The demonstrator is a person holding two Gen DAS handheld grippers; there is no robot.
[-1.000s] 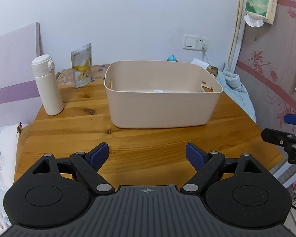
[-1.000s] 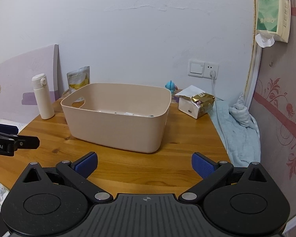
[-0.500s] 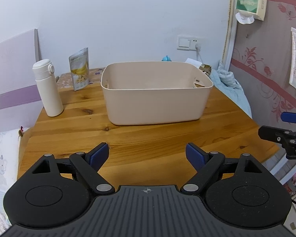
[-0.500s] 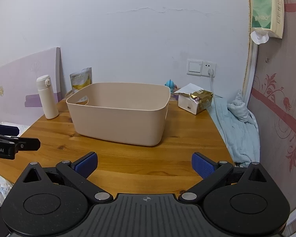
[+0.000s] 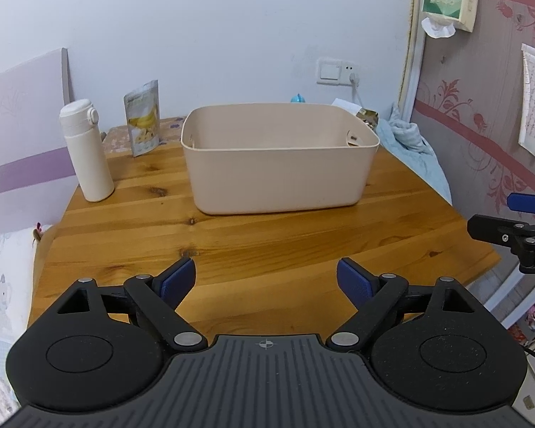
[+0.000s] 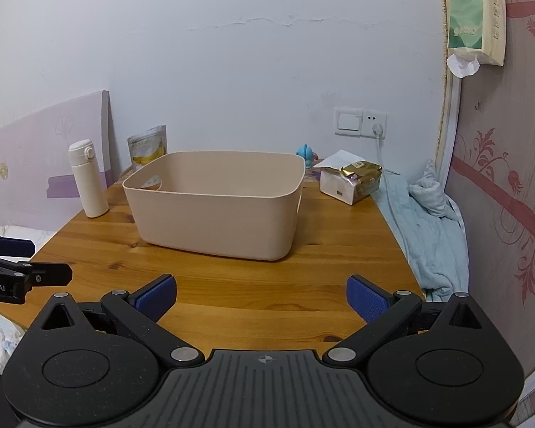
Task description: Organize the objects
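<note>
With both sets of jaws spread wide and holding nothing, no object is under control at this moment. The left gripper (image 5: 266,280) sits at the lower centre of its frame above the near edge of the counter (image 5: 267,246); the right gripper (image 6: 261,297) occupies the same position in its own frame.

Task objects, outward from the jaws:
- Beige bin (image 5: 280,158): centre of frame in both views, standing on the counter. Its contents cannot be determined from this low angle.
- White bottle (image 5: 86,151): left of frame, upright, well apart from the bin.
- Snack pouch (image 5: 142,117): upper left, upright near the wall, behind the bottle.
- Foil-topped box (image 6: 351,180): right of centre in the right wrist view, near the far right corner of the counter.
- Small blue figure (image 6: 306,152): behind the bin, largely hidden.

Judged state: no grasp is in progress, and the loose items probably belong in the bin.

Probable faults from here:
- The bottle is tall and narrow. A high or off-centre approach would likely tip it toward the counter edge.
- The pouch is thin and may only be leaning. A glancing contact could knock it flat.
- The box lies close to the edge beside the blue cloth (image 6: 431,228). A push could slide it off.
- The two grippers are near each other, so converging reaches risk collision.
</note>
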